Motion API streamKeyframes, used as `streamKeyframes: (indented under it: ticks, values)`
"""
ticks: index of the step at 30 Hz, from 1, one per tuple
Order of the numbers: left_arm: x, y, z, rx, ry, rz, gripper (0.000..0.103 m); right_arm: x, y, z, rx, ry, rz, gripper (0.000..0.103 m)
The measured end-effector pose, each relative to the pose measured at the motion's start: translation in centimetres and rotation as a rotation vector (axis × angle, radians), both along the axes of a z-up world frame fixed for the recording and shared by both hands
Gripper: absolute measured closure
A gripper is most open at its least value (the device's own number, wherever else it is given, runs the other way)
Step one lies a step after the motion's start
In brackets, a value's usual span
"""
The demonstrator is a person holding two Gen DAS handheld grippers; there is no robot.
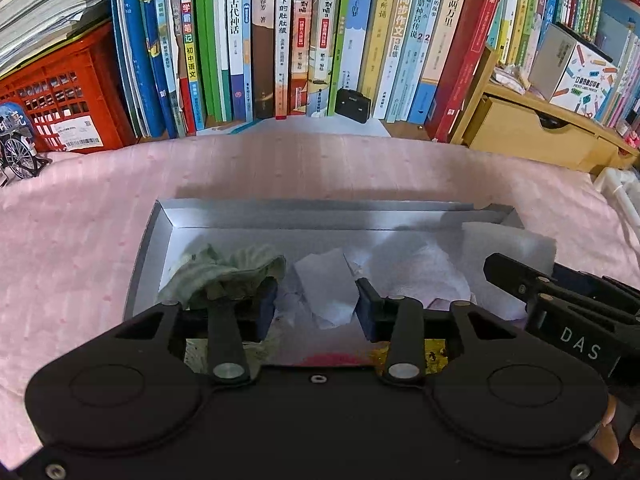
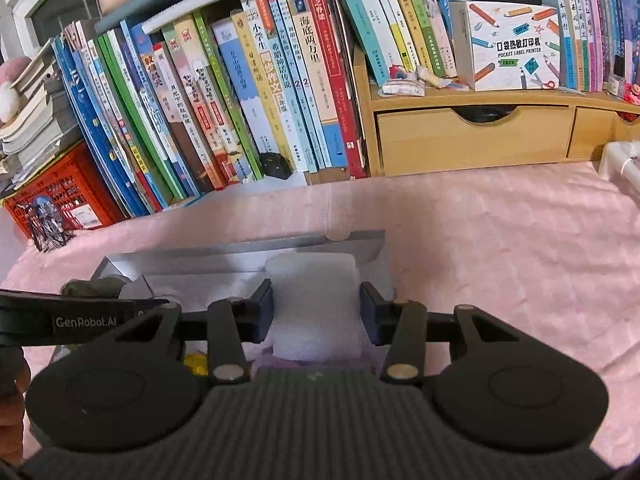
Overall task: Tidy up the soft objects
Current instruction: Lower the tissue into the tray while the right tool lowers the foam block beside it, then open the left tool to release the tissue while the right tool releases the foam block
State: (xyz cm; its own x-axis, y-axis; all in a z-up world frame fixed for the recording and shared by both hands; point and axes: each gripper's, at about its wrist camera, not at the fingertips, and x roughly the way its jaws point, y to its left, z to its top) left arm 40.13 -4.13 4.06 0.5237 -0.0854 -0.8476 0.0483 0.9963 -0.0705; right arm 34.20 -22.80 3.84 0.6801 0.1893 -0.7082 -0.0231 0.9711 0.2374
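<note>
A grey shallow box (image 1: 320, 210) lies on the pink cloth, also in the right wrist view (image 2: 240, 254). Inside it lie a crumpled green cloth (image 1: 224, 272), a pale lilac cloth (image 1: 326, 288) and white soft pieces (image 1: 432, 268). My left gripper (image 1: 318, 306) is open over the box, its pads either side of the lilac cloth. My right gripper (image 2: 316, 312) has a white foam block (image 2: 316, 304) between its pads, which press its sides, above the box's right end. The right gripper also shows in the left wrist view (image 1: 560, 300).
A row of upright books (image 1: 300, 40) stands behind the cloth. A red crate (image 1: 64, 96) and a small bicycle model (image 1: 18, 156) are at the back left. A wooden drawer unit (image 2: 480, 136) stands at the back right, with a white printer box (image 2: 508, 46) on it.
</note>
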Motion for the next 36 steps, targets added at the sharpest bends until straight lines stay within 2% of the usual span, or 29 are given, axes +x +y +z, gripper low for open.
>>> streamKeyframes:
  ticks: [8, 12, 14, 16, 17, 29, 36]
  values:
    - [0.3, 0.0, -0.8, 0.009, 0.017, 0.005, 0.059, 0.1, 0.1, -0.5, 0.001, 0.002, 0.012, 0.053]
    - [0.2, -0.1, -0.6, 0.017, 0.017, 0.003, 0.047, 0.0, 0.1, -0.6, 0.011, -0.006, 0.013, 0.049]
    - [0.1, 0.0, -0.3, 0.009, 0.009, 0.003, 0.041, -0.2, 0.2, -0.5, 0.012, -0.013, 0.016, 0.042]
    - [-0.1, 0.1, 0.1, 0.006, -0.002, 0.005, 0.030, -0.3, 0.2, -0.3, 0.013, -0.019, 0.021, 0.038]
    - [-0.3, 0.1, 0.4, 0.007, -0.009, 0.005, 0.028, -0.4, 0.3, -0.1, 0.012, -0.021, 0.022, 0.038]
    - [-3.3, 0.6, 3.5, 0.036, -0.067, -0.009, 0.022, -2.8, 0.6, 3.1, 0.011, -0.092, 0.044, 0.028]
    - [-6.2, 1.4, 6.1, 0.048, -0.131, -0.025, 0.019, -5.2, 1.0, 5.4, -0.011, -0.150, 0.071, 0.025]
